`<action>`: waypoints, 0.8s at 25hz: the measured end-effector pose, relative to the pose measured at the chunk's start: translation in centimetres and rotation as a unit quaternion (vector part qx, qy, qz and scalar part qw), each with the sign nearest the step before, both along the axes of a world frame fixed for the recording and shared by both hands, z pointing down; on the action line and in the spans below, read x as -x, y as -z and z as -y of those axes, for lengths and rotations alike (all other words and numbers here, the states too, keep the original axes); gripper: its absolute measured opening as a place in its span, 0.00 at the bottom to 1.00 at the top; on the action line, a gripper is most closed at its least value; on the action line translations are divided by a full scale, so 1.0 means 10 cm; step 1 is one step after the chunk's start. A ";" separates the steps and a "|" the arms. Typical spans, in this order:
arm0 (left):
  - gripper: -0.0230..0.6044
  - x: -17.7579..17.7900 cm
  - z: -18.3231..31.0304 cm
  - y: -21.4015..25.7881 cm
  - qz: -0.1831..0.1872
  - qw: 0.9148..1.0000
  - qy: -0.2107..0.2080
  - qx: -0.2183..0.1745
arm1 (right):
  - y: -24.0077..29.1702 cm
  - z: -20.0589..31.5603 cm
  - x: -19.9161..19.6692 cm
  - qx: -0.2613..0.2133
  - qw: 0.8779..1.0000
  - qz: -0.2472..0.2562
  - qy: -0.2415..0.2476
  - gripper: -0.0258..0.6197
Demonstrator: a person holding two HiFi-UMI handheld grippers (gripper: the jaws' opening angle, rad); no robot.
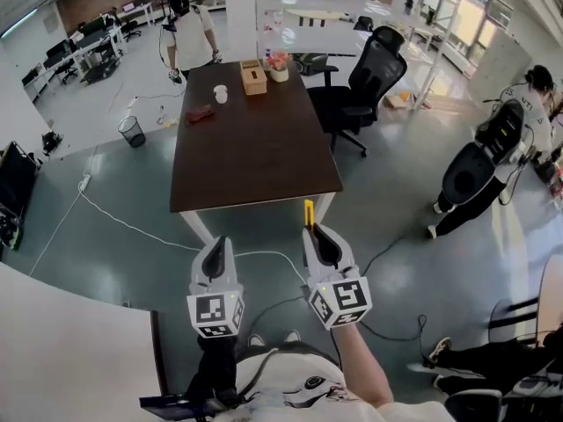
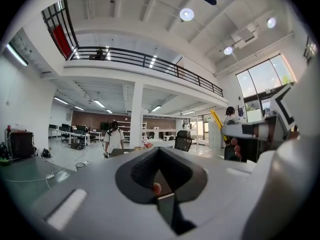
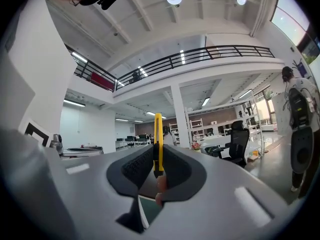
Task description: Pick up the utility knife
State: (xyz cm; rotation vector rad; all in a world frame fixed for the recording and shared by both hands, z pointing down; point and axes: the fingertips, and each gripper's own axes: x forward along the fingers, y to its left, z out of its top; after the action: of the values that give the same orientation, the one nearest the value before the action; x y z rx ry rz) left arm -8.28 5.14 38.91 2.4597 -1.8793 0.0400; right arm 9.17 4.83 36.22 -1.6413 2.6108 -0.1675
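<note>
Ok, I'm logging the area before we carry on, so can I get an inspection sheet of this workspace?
Surface: dark table, mostly bare.
Job's things: yellow utility knife, off the table, upright in the right tongs.
Clutter: tissue box, flower pot, cup and dark red item, all at the table's far end.
Grippers: right tongs shut on the utility knife; left tongs shut, empty.
Cables: white cable and black cable on the floor.
Surroundings: office chair, waste bin, person at the far end.
</note>
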 end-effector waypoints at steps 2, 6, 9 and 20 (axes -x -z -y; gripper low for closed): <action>0.03 0.01 0.08 0.03 0.000 1.000 -0.002 -0.006 | 0.03 0.07 0.01 -0.008 1.000 -0.002 -0.002 0.13; 0.03 0.06 0.19 -0.02 0.003 1.000 -0.003 -0.024 | -0.03 0.17 0.05 -0.023 1.000 -0.002 -0.005 0.13; 0.03 0.05 0.24 0.10 0.005 0.999 -0.005 -0.034 | 0.07 0.21 0.05 -0.034 0.999 -0.003 -0.008 0.13; 0.03 0.10 0.35 0.21 0.003 0.999 0.000 -0.041 | 0.15 0.32 0.11 -0.037 0.999 -0.012 -0.006 0.13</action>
State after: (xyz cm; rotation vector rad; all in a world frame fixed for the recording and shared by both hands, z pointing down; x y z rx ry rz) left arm -9.26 1.68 36.85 2.5155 -1.9201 -0.0303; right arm 8.12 1.61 34.76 -1.6434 2.5900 -0.0504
